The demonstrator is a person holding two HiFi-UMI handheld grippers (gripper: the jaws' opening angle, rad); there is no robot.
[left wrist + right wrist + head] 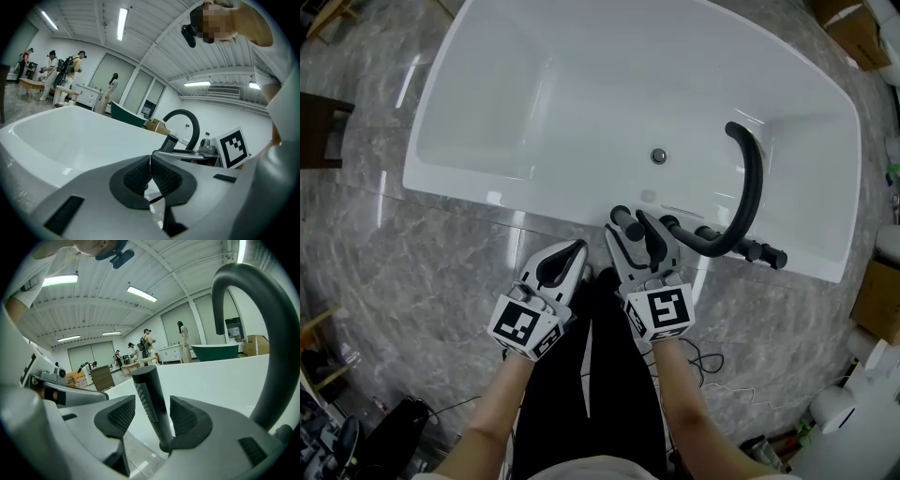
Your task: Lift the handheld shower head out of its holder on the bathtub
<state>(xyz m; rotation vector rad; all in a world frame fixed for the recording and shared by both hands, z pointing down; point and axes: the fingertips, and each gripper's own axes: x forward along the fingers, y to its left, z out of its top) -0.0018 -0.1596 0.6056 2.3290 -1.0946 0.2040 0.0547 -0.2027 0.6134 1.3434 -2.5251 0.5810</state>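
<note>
The handheld shower head [621, 217], a slim black stick, stands upright in its holder [165, 446] on the near rim of the white bathtub [487, 195]. My right gripper [636, 230] is open with the shower head [149, 401] between its jaws. There is a gap on the left side, and the right pad [185, 417] is close to the handle. Beside it, over the tub's near edge, my left gripper [572, 253] is shut on nothing, its pads pressed together [150, 176]. The shower head [169, 143] also shows in the left gripper view.
A black arched faucet spout [752, 187] rises just right of the shower head, with black knobs [764, 253] along the rim. Cardboard boxes [861, 36] and white fixtures [839, 408] stand at the right. Cables [712, 370] lie on the marble floor. People stand far off [70, 70].
</note>
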